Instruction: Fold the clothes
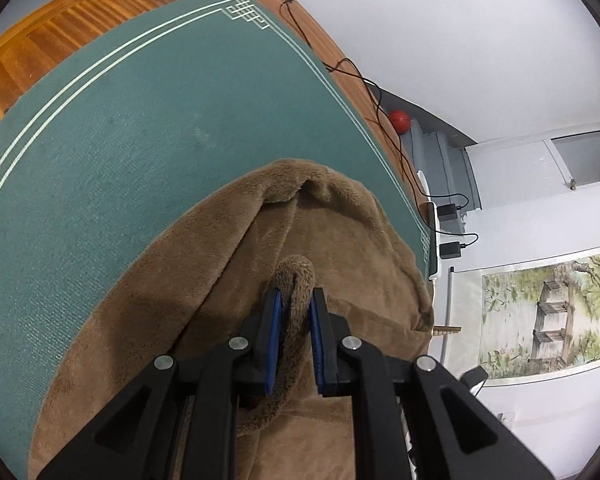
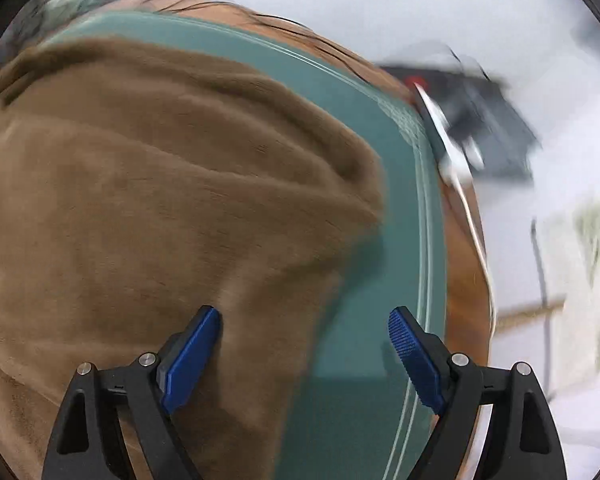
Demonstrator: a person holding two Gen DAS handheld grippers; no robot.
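A brown fleece garment (image 1: 228, 288) lies rumpled on a green mat (image 1: 120, 128). My left gripper (image 1: 295, 300) is shut on a raised fold of the garment, which bulges up between the blue pads (image 1: 275, 320). In the right wrist view, which is blurred, the same garment (image 2: 160, 184) covers the left and middle of the mat (image 2: 400, 200). My right gripper (image 2: 304, 320) is open and empty, with its left pad (image 2: 192, 356) over the garment's edge and its right pad (image 2: 412, 356) over bare mat.
The mat lies on a wooden table (image 1: 40, 52). Black cables (image 1: 380, 108) run along the table's right edge to chargers (image 1: 450, 250). A red ball (image 1: 400, 120) sits on the floor beyond. A landscape painting (image 1: 548, 312) leans against the white wall at right.
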